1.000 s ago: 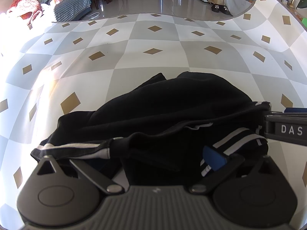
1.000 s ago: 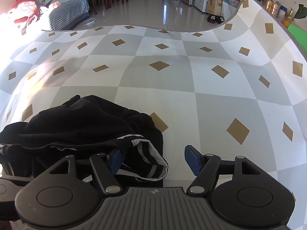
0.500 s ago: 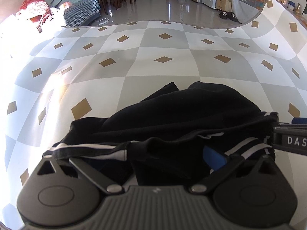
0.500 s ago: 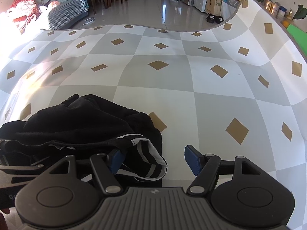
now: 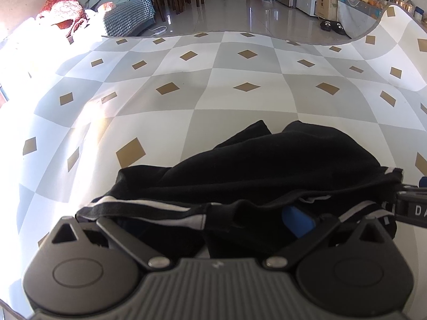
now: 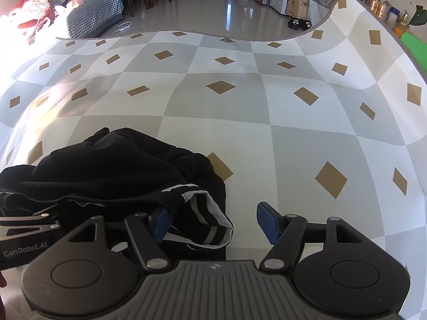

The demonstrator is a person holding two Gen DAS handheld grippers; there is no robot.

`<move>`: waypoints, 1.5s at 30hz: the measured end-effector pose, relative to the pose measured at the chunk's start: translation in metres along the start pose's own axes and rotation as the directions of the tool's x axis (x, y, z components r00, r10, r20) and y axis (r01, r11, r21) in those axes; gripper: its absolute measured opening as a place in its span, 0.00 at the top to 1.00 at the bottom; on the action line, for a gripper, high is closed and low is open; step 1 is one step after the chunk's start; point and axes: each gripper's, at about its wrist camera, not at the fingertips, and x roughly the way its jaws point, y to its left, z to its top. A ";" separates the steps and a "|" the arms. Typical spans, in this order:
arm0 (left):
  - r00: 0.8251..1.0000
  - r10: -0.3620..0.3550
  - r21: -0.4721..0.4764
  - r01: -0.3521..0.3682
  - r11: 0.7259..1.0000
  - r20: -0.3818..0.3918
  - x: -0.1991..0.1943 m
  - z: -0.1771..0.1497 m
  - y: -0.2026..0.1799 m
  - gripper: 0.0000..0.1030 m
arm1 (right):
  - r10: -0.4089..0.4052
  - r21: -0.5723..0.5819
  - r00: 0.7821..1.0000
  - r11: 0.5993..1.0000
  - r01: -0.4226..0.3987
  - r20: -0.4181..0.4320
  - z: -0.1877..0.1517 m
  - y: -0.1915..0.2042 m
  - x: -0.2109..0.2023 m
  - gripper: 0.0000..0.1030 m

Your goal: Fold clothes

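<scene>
Since a second ago, your left gripper (image 5: 202, 218) has tilted slightly; its jaws cannot be judged. Black garment (image 6: 112, 176) lies left-to-right on checked mat (image 6: 293, 144). Right gripper (image 6: 213, 221) gapes, unclenched. Labels: "GenRobot.AI", "DA".

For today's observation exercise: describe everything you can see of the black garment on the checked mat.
The black garment is soft, knit-looking fabric with white-and-grey striped trim, lying crumpled and unfolded on the checked mat. Its striped hem drapes between the open fingers of the right tool; the left tool sits at its near edge, grip unclear.
</scene>
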 end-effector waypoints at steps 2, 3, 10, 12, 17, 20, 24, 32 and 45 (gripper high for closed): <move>1.000 0.001 0.003 -0.001 1.000 0.001 0.000 0.000 -0.001 0.00 | 0.000 0.000 1.000 1.000 0.000 -0.001 0.000 0.000 0.000 0.34; 1.000 0.001 0.004 -0.001 1.000 0.001 -0.001 0.000 -0.001 0.00 | 0.000 0.000 1.000 1.000 0.000 0.000 0.000 0.000 0.000 0.34; 1.000 -0.004 0.015 0.004 1.000 -0.004 -0.002 -0.001 -0.007 0.00 | -0.017 -0.036 1.000 0.999 0.017 -0.004 -0.003 0.005 0.002 0.34; 1.000 -0.010 0.021 0.010 1.000 -0.006 -0.003 -0.002 -0.009 0.00 | -0.022 -0.048 1.000 0.999 0.022 -0.002 -0.004 0.008 0.002 0.34; 1.000 -0.029 0.029 0.029 0.999 -0.010 -0.007 -0.002 -0.011 0.00 | -0.056 -0.088 0.998 0.995 0.057 0.003 -0.004 0.018 -0.001 0.34; 0.999 -0.036 0.028 0.037 0.999 -0.017 -0.008 -0.003 -0.009 0.00 | -0.079 -0.120 0.997 0.990 0.079 0.008 -0.003 0.026 -0.002 0.34; 0.999 -0.034 0.034 0.035 0.999 -0.023 -0.010 -0.005 -0.008 0.00 | -0.100 -0.153 0.995 0.983 0.100 0.008 -0.003 0.033 -0.003 0.34; 0.999 -0.026 0.038 0.027 0.999 -0.032 -0.014 -0.006 -0.004 0.00 | -0.101 -0.180 0.995 0.979 0.099 -0.003 -0.005 0.041 -0.004 0.34; 1.000 -0.020 0.038 0.021 0.999 -0.018 -0.019 -0.006 -0.003 0.00 | -0.076 -0.168 0.997 0.983 0.072 -0.020 -0.006 0.040 -0.006 0.34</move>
